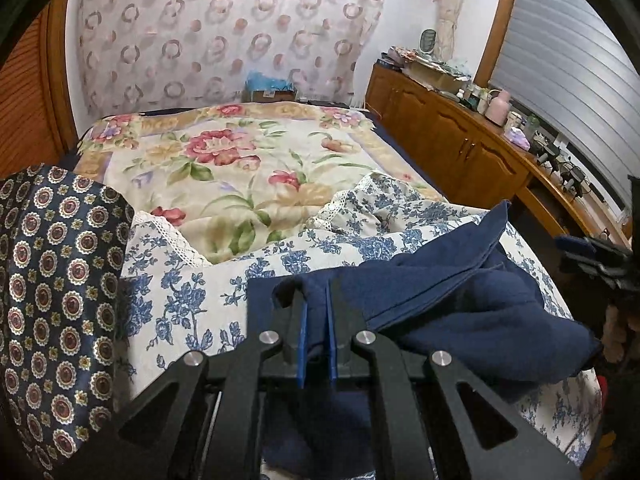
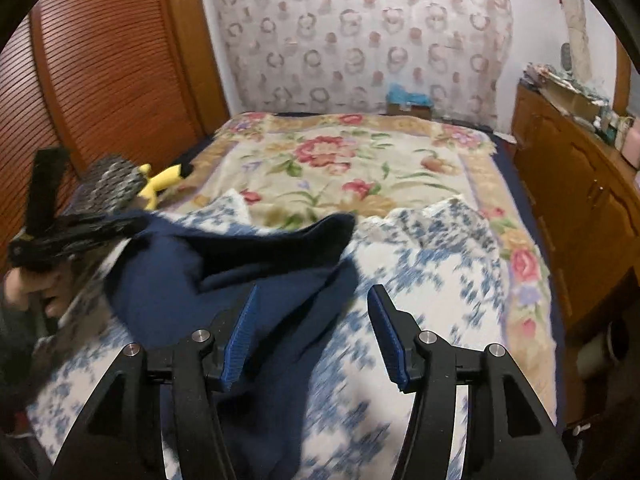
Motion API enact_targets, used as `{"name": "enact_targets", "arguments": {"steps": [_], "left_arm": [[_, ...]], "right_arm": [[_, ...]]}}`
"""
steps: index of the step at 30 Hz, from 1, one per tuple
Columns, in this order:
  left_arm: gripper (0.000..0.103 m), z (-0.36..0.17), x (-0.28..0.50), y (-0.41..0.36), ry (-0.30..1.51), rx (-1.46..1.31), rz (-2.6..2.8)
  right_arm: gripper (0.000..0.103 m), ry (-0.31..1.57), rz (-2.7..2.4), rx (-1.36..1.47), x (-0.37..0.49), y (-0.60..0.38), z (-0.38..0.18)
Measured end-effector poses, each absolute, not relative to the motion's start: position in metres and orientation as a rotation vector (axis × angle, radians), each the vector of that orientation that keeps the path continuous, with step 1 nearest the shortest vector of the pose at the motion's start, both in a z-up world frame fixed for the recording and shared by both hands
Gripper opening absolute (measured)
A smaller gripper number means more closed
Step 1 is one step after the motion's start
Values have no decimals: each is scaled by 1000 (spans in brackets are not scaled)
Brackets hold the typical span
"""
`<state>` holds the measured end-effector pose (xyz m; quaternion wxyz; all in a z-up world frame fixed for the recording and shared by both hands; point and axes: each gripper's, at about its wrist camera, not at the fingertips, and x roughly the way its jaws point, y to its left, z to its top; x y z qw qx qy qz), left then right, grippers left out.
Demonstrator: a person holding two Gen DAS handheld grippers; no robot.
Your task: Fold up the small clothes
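Note:
A navy blue garment (image 1: pixel 460 300) lies crumpled on a white cloth with blue flowers (image 1: pixel 192 292) spread over the bed. My left gripper (image 1: pixel 317 288) is shut on an edge of the navy garment, which is pinched between its blue pads. In the right wrist view the same navy garment (image 2: pixel 224 276) lies at the left, partly under my left finger. My right gripper (image 2: pixel 312 296) is open and empty, just above the cloth (image 2: pixel 432 264) at the garment's right edge. The left gripper (image 2: pixel 60 232) shows at the far left of that view.
A dark patterned garment (image 1: pixel 52 300) hangs at the left. The floral bedspread (image 1: pixel 240 160) covers the far bed. A wooden cabinet (image 1: pixel 448 140) with clutter runs along the right. A yellow plush toy (image 2: pixel 164 184) lies by the slatted wooden door (image 2: pixel 100 80).

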<state>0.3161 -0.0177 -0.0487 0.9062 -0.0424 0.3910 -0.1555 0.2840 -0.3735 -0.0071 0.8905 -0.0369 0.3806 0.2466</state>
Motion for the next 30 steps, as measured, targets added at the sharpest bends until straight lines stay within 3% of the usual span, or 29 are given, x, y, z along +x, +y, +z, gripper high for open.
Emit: {"name": "enact_targets", "arguments": {"steps": [15,18,20,22,30], "left_arm": [[6,-54,313,-15,814,-92,-312],[6,-54,314,-13,815,-96,-313],[6,-54,315,-13,815,-96,-313],[6,-54,314,-13,815,-98,-313],[6,-39,315,-6,794,-155,-320]], "right_arm": [[57,955,614,25,245,-349,-38],[41,957,637,28,245,-345,-37],[17,960,663,24,244,-342,-38],[6,934,669,-4,240,-339,-34],[1,683,575,-210,252,-328,23]]}}
